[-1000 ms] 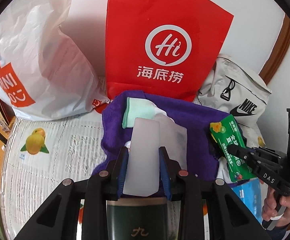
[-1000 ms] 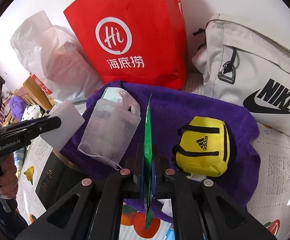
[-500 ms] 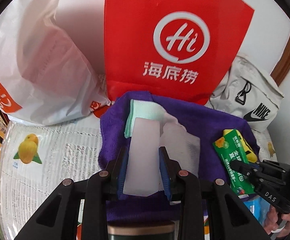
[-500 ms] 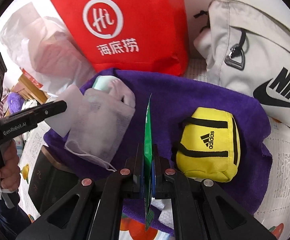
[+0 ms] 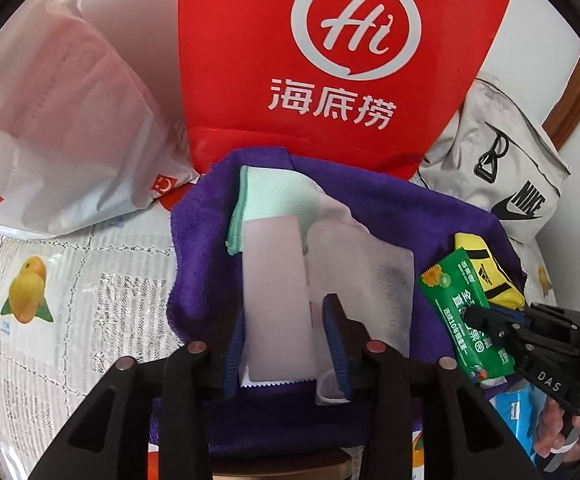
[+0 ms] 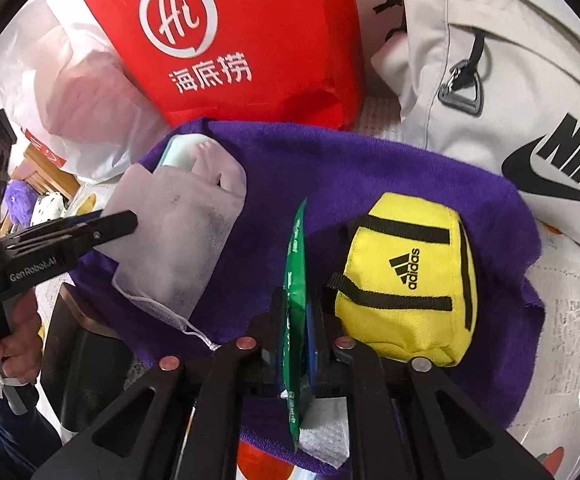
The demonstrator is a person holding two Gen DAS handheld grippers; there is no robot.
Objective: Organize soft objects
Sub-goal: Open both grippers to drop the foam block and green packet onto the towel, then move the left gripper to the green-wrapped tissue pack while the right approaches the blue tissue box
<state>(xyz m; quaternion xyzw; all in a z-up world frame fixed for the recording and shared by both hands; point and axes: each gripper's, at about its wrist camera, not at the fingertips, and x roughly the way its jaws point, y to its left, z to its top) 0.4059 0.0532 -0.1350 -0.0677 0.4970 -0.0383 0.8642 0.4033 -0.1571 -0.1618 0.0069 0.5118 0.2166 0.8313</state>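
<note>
From the left wrist, the left tool (image 5: 288, 344) straddles a pale packet (image 5: 278, 300) lying on the purple towel (image 5: 401, 216); its jaws have just been opening and the right pad stands clear, so the packet looks released; if it sticks to the left pad it may drag off the towel; the gauze pouch (image 5: 365, 276) beside it could shift too.

From the right wrist, the right tool (image 6: 298, 330) has jaws just easing apart around the green sachet (image 6: 295, 264); standing on edge, it may topple against the yellow pouch (image 6: 405, 284), which this view alone shows whole; the sachet's printed face shows only in the left view.
</note>
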